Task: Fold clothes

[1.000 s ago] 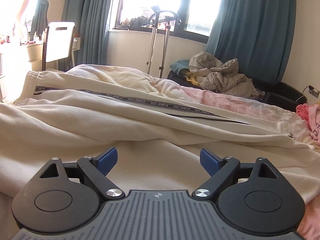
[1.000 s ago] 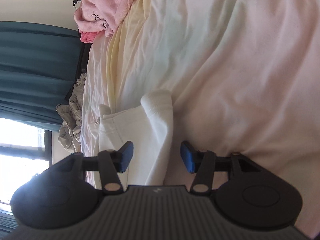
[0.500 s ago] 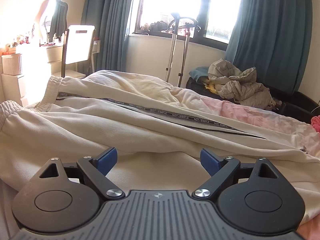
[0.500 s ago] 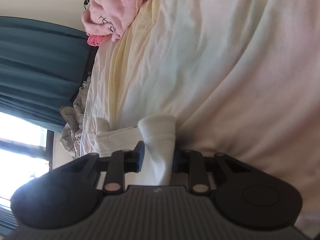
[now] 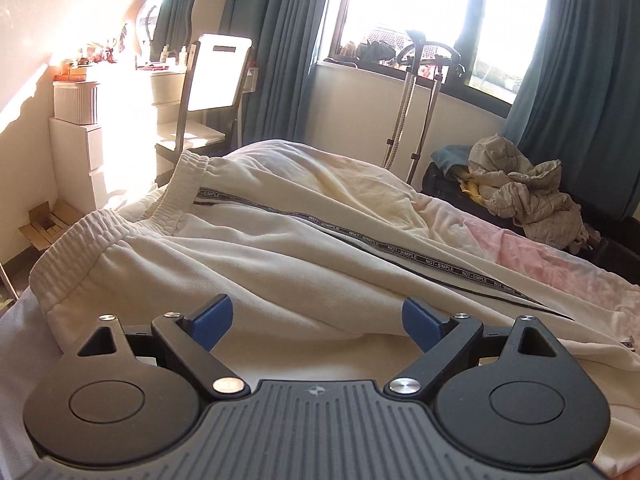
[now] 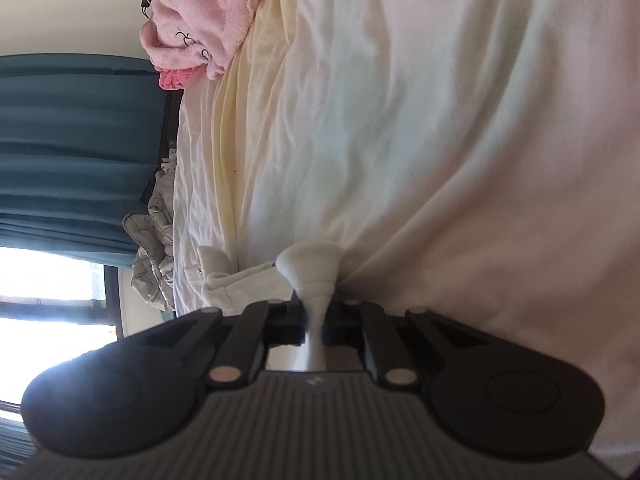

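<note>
The right hand-held gripper has just been closing, and its jaws are now pressed together on the ribbed cuff of the cream trousers; the cloth is pinched thin between the pads. The left hand-held gripper has its jaws wide apart and holds nothing; it hovers just above the near side of the trousers.

I judge the folding is only at its beginning. The trousers lie stretched along the bed, with the waistband at the far left and the printed side stripe running to the right. No fold is visible yet. Only the leg end is gripped, and the left side is not gripped yet. Far behind, a pink garment waits on the bed.
</note>
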Demonstrator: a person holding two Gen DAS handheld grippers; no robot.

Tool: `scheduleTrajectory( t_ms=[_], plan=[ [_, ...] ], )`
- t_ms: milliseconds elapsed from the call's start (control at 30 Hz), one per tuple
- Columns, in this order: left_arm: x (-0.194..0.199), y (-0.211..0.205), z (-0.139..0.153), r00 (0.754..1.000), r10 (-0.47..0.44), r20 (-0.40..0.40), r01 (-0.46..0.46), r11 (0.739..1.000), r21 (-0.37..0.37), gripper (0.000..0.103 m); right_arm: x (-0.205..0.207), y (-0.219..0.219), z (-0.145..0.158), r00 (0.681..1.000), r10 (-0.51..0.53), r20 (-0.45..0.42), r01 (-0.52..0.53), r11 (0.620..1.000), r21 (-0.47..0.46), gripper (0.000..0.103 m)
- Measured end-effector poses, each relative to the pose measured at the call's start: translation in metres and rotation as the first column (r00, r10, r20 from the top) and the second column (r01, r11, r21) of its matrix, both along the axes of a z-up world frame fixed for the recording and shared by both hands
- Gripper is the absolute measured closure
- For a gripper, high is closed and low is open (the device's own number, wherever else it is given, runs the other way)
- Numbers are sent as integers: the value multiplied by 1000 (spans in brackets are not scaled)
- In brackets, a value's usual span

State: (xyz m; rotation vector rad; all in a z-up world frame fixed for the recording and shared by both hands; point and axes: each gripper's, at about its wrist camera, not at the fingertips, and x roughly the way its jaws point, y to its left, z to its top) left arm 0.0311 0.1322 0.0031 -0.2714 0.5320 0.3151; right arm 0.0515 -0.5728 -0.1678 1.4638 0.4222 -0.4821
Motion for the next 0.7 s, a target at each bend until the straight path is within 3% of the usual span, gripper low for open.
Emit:
scheduleTrajectory(
  t_ms=[167,300,367,433,533,600,700],
  plan=[
    [-5,9,0,999,25,21,-25,999,-36,10,10,12,31,997,61,-39,-69,966,-249,98],
    [-8,18,1,998,53,28,-51,996,-74,10,11,20,64,993,83,81,-44,914,-403,98],
    [-7,29,-3,997,73,19,-70,990,-124,10,14,24,73,991,102,82,-50,876,-480,98],
    [-7,37,-7,996,90,10,-87,982,-166,10,14,20,61,997,71,33,-50,900,-433,98],
    [-7,48,-11,991,130,-14,-130,968,-216,10,13,5,17,995,27,-100,-49,972,-229,97],
    [-6,54,-14,987,158,-31,-160,954,-253,10,9,0,-4,993,31,-112,-49,986,-160,97],
    [-7,55,-14,984,175,-33,-177,946,-272,10,10,1,3,992,45,-117,-66,981,-185,94]
  ],
)
